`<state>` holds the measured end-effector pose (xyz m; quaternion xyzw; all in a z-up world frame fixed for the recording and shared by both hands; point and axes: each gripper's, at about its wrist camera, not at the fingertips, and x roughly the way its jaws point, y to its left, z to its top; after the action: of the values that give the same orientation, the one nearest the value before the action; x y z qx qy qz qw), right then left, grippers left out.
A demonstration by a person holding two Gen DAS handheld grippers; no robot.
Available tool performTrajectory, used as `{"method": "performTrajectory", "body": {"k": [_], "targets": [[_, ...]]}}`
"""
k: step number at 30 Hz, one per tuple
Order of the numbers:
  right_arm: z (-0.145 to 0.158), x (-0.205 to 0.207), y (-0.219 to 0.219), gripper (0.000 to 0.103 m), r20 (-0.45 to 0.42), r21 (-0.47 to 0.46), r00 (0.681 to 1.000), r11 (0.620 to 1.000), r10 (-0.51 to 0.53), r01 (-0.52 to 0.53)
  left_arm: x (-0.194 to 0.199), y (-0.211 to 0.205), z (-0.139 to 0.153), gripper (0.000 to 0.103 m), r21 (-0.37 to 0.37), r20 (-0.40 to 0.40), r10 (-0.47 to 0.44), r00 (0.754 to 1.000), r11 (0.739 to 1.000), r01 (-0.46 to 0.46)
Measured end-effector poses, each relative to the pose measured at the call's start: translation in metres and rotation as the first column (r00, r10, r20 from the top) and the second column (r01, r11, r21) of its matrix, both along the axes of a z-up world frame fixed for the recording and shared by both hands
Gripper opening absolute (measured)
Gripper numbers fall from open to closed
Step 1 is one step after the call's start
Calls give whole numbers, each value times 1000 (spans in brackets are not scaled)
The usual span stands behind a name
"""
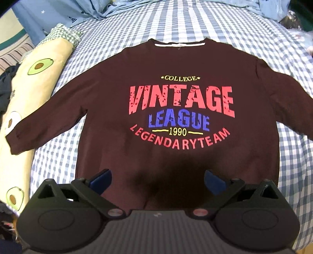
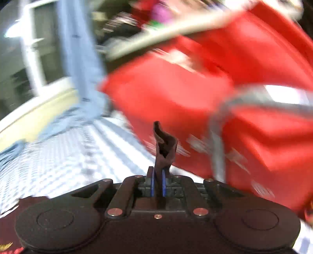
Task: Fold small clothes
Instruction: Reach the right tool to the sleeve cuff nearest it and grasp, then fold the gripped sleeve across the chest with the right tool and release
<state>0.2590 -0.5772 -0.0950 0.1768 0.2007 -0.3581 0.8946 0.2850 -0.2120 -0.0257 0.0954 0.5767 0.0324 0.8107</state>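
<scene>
A dark maroon long-sleeve shirt (image 1: 176, 64) printed "VINTAGE LEAGUE" lies flat, front up, on the checked bed. Its left sleeve reaches the avocado pillow and its right sleeve runs off the frame's right edge. My left gripper (image 1: 157, 180) is open and empty, hovering over the shirt's lower hem. In the blurred right wrist view, my right gripper (image 2: 158, 184) is shut on a bunched fold of the maroon shirt (image 2: 164, 148), which sticks up between the blue pads (image 2: 164, 184). More maroon fabric shows at the bottom left of that view (image 2: 11, 215).
A long avocado-print pillow (image 1: 33, 84) lies along the bed's left side. Blue bedding (image 1: 82, 11) is heaped at the head. The bed has a blue-and-white checked sheet (image 1: 195, 23). A large red bag with grey handles (image 2: 225, 88) stands to the right.
</scene>
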Motion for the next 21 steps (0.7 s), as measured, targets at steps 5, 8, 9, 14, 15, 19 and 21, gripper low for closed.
{"method": "performTrajectory", "body": {"k": [5,8,9,14,15,19,21], "targets": [[49,36,69,7,41,-81,968,966,249,-246,5,30,1,102,-46,32,-43,999,998,45],[66,62,115,7,49,-100,936,934,348,-342,8,56,1,102,-61,35,-47,998,997,49],[70,72,132,7,48,-108,925,923,376,-370,10,65,1,102,-64,35,-47,998,997,49],[74,112,225,7,55,-95,868,868,494,-488,23,115,-3,102,-74,36,-54,998,996,57],[72,118,244,7,44,-95,858,857,512,-506,27,124,-4,102,-75,33,-56,998,995,58],[55,143,319,7,-22,-83,811,808,584,-584,45,158,-12,102,-72,32,-54,998,996,56],[40,150,355,7,-77,-62,781,778,620,-625,52,169,-15,102,-70,23,-49,999,996,50]]}}
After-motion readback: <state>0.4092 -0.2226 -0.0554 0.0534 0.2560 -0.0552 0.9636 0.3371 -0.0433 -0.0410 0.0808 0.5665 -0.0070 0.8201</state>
